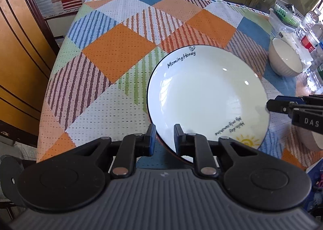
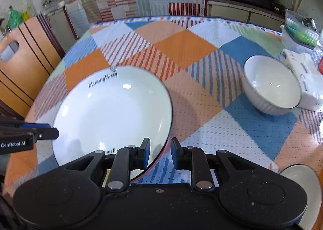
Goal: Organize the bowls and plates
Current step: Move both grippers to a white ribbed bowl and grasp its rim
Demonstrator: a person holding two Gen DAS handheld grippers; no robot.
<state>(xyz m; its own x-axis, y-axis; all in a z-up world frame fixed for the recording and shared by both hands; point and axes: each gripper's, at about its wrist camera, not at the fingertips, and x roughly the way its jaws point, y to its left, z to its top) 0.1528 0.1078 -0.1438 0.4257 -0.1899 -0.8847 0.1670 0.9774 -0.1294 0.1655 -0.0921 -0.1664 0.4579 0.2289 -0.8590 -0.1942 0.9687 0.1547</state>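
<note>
Patchwork-clothed surface carries the plate, centre-right, its rim grasped by left tool and right tool. Only the right view shows the bowl whole.

Patterned tablecloth, water bottles

Right gripper fingers straddle the white plate rim; left gripper at its far edge; ribbed bowl well apart on the worktop

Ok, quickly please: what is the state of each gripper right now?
Left gripper: jaws closed on the near rim of the plate.
Right gripper: jaws closed on the same plate's rim.
</note>
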